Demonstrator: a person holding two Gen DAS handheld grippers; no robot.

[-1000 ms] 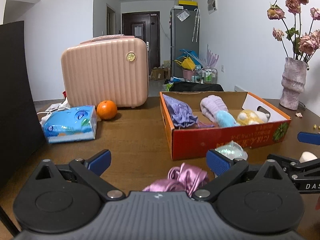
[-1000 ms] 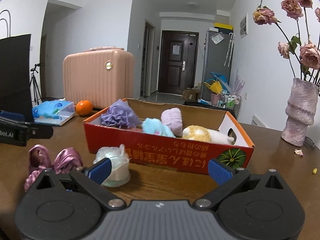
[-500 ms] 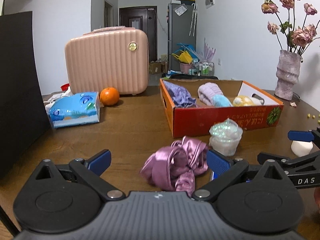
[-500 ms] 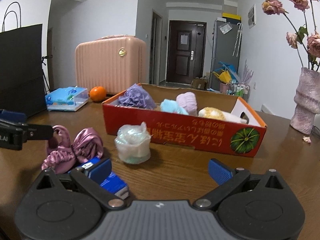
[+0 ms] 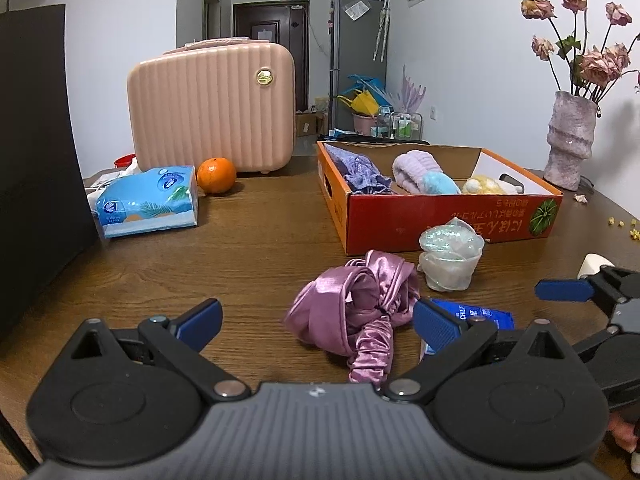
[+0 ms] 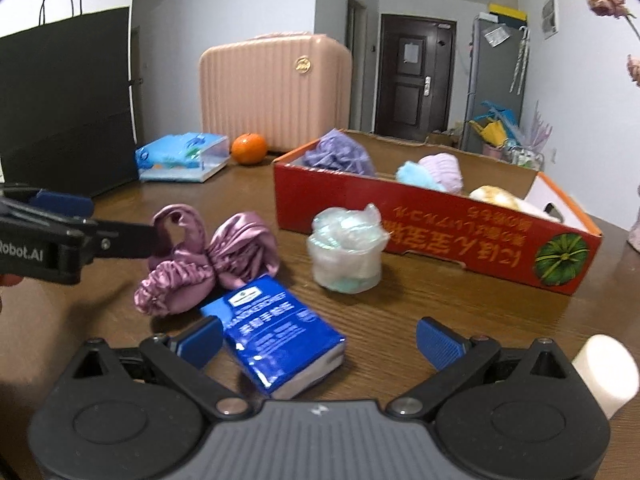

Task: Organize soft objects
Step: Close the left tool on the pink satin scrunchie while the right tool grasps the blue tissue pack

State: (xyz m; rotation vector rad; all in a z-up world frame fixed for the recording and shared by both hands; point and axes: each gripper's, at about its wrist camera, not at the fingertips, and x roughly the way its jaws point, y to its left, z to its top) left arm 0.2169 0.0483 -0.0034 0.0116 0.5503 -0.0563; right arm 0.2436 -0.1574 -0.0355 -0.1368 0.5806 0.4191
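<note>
Satin cap [image 5: 352, 312]: now ahead, nearer right pad, of spread empty left gripper [image 5: 316, 320], which has drawn back; pickup pending.

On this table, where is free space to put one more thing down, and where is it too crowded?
Bare wood lies between the tissue pack and the red box, running forward to the left gripper. It is crowded just in front of the box: the purple satin cloth, plastic-wrapped cup and blue packet sit close together.
</note>
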